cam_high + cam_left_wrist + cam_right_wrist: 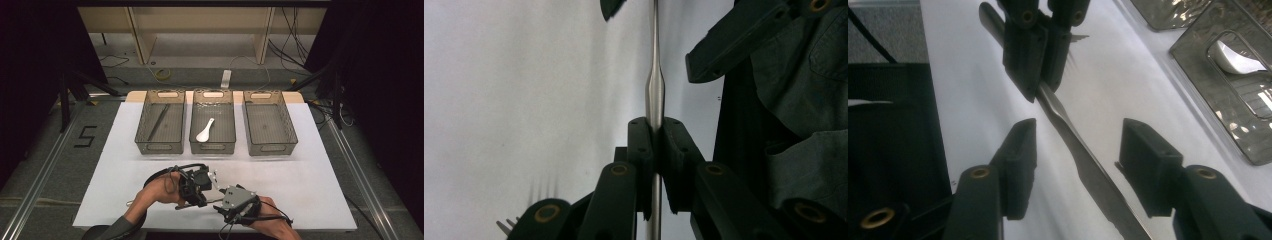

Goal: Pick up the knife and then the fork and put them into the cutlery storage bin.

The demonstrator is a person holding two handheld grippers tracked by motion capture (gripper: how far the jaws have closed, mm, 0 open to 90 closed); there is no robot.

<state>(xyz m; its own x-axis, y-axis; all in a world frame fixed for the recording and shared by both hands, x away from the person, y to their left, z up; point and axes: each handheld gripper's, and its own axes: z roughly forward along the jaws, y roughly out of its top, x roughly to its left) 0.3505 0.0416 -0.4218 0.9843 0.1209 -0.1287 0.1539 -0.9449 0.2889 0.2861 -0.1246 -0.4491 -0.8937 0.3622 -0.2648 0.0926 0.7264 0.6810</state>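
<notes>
A steel table knife (1083, 165) is held off the white tabletop by my left gripper (655, 127), which is shut on its narrow neck. That same gripper (1040, 85) comes down from the top of the right gripper view. My right gripper (1078, 137) is open, with its pads on either side of the blade and a gap on both sides. In the high view both grippers meet near the front edge, left (202, 192) and right (220, 200). Fork tines (1077, 37) show just beyond the left gripper's jaws; what they rest on is hidden.
Three grey mesh bins stand in a row at the back of the white table cover (310, 175). The left bin (145, 125) holds a dark stick, the middle bin (192, 125) a white spoon (205, 131). The right bin (290, 125) shows nothing inside.
</notes>
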